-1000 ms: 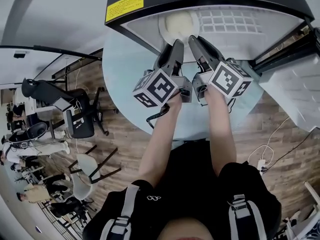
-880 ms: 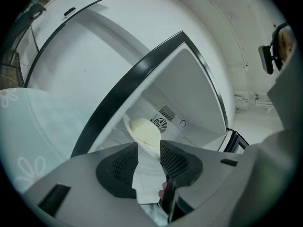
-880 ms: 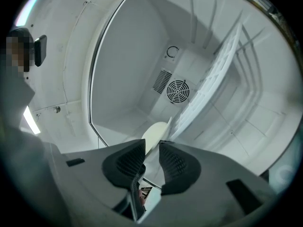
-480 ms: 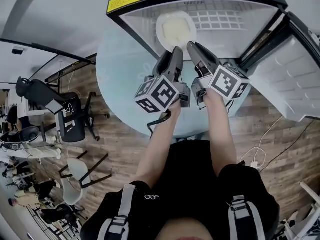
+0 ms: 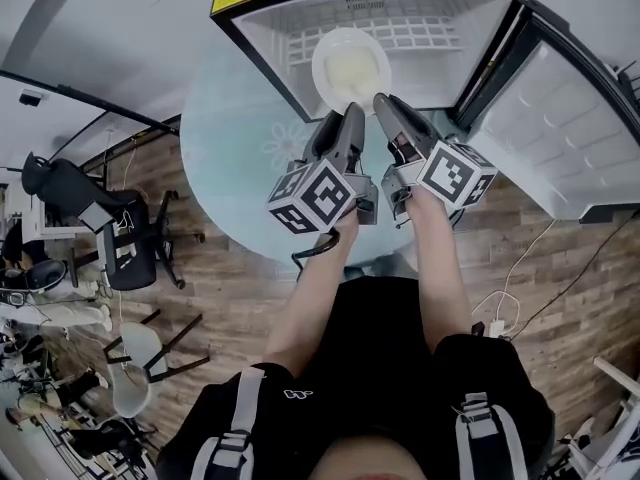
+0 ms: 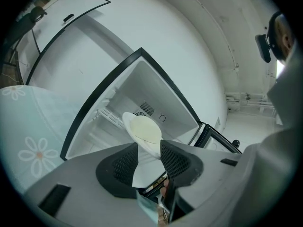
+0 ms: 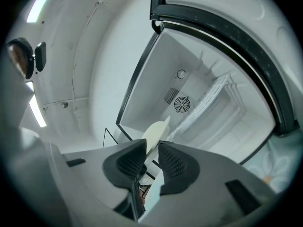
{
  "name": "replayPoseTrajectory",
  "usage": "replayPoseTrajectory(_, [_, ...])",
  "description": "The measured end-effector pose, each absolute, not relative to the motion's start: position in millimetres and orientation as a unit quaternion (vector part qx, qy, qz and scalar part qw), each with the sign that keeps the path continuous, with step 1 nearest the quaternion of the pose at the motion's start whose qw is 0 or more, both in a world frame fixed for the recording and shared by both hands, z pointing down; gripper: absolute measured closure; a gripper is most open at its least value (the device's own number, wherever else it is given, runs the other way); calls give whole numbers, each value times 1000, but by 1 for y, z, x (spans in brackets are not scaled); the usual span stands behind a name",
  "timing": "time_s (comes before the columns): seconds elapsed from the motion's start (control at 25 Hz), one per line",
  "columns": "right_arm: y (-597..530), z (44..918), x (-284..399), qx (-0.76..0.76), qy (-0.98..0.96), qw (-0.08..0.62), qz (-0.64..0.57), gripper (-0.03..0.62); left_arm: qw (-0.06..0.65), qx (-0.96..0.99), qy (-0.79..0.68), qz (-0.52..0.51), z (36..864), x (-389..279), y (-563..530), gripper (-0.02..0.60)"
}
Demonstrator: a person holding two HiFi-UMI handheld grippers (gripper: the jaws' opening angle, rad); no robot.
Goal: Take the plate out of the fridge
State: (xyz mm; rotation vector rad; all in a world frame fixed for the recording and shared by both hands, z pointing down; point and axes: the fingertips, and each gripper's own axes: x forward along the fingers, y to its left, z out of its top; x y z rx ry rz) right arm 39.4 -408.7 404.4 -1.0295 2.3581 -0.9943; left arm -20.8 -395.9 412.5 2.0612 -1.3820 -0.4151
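Observation:
A white round plate (image 5: 350,66) with a pale yellow middle lies in the open fridge (image 5: 300,28), near its front edge. My left gripper (image 5: 352,113) reaches its near rim from the left. My right gripper (image 5: 383,103) reaches the rim just to the right of it. In the left gripper view the plate (image 6: 144,129) runs down between the dark ribbed pads of my left gripper (image 6: 149,148). In the right gripper view the plate (image 7: 156,129) shows edge-on, and my right gripper (image 7: 152,145) has its pads closed narrowly on the rim.
The fridge stands on a round pale-blue table (image 5: 240,158) with a flower print. Its door (image 5: 560,128) hangs open at the right. A wire shelf (image 5: 430,33) fills the inside behind the plate. Office chairs (image 5: 130,248) stand at the left, cables (image 5: 500,318) lie on the wooden floor.
The head view has drawn back, so more of the fridge's inside and its door shows. Both grippers stay at the plate's near rim, side by side.

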Motion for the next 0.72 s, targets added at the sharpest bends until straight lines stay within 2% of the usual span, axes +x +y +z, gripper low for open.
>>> replayPoseTrajectory(0.72, [-384,381,38,-344,859,206,-319,510,285,784,-528,-160,390,-21,-371,445])
